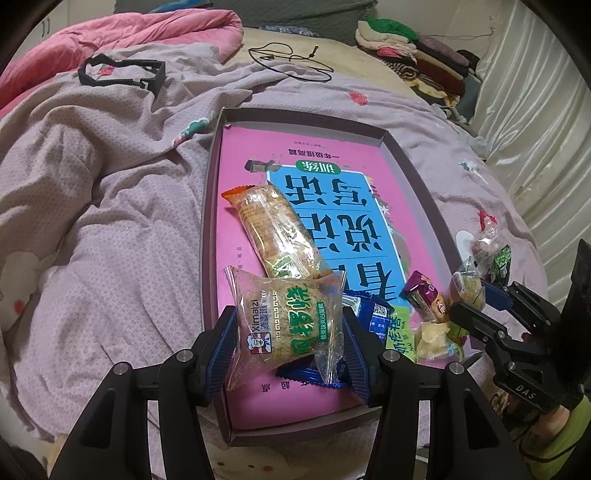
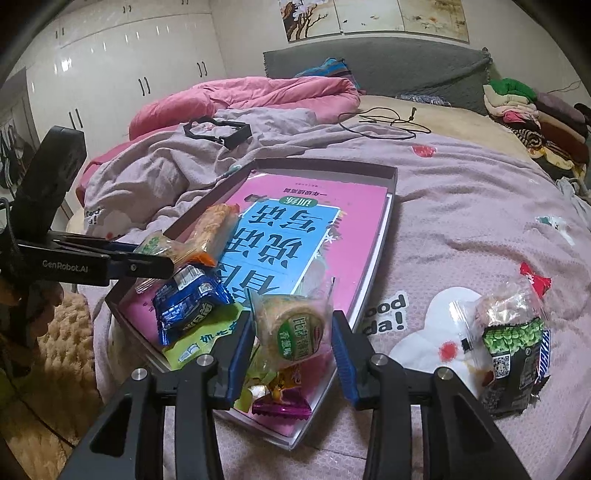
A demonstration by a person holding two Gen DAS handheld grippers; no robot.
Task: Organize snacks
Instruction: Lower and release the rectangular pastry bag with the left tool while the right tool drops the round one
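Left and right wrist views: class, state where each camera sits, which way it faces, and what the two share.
Left wrist: sits behind the left gripper, looking forward over the tray toward the bed's head; its fingers hold a rice cracker pack; the right gripper shows at right.
Right wrist: sits behind the right gripper, facing the tray and wardrobe; its fingers flank a round cake pack; the left gripper enters from the left.
Shared: tray, blue packet, pink quilt.
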